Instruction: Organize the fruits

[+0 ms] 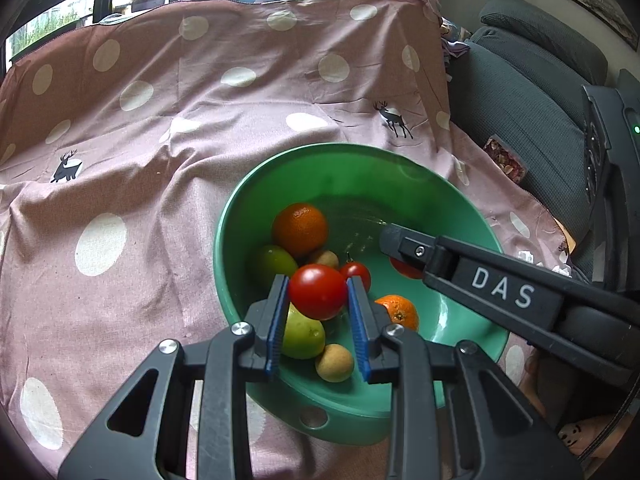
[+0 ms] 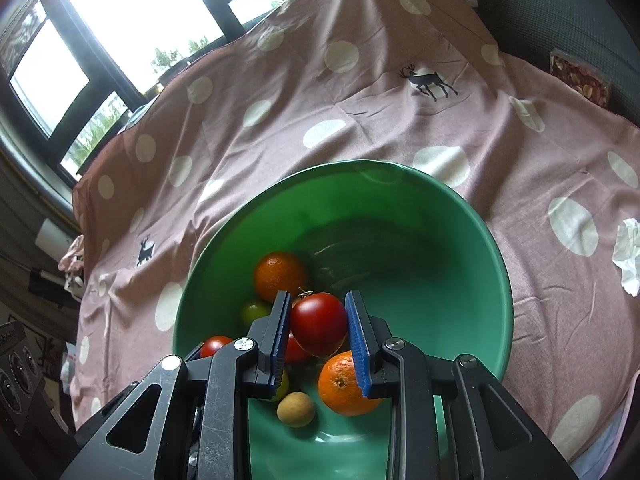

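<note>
While it hangs over a green bowl (image 1: pixel 256 216), the left gripper (image 1: pixel 318 292) is clamped on a red tomato (image 1: pixel 318 291) in the left wrist view. Its 2 blue pads press the tomato's sides, with the jaws only as wide as the fruit. Below it in the bowl lie an orange (image 1: pixel 300 230), a second orange (image 1: pixel 398 312), a smaller tomato (image 1: pixel 356 274), 2 green fruits and 2 small tan ones. The bowl rests on a pink cloth (image 1: pixel 160 128) with white dots. From the right, the right gripper's black arm, marked DAS, reaches over the bowl; its tip hides most of something red.

Seen from the right wrist, the right gripper (image 2: pixel 318 328) likewise pinches a dark red tomato (image 2: pixel 319 327) between its 2 blue pads, above the same bowl (image 2: pixel 472 248). Under it sit an orange (image 2: pixel 280 274), another orange (image 2: pixel 340 384), a tan fruit (image 2: pixel 296 409), a green fruit and more tomatoes. At the lower left, a tomato (image 2: pixel 214 345) shows at the bowl's edge.
</note>
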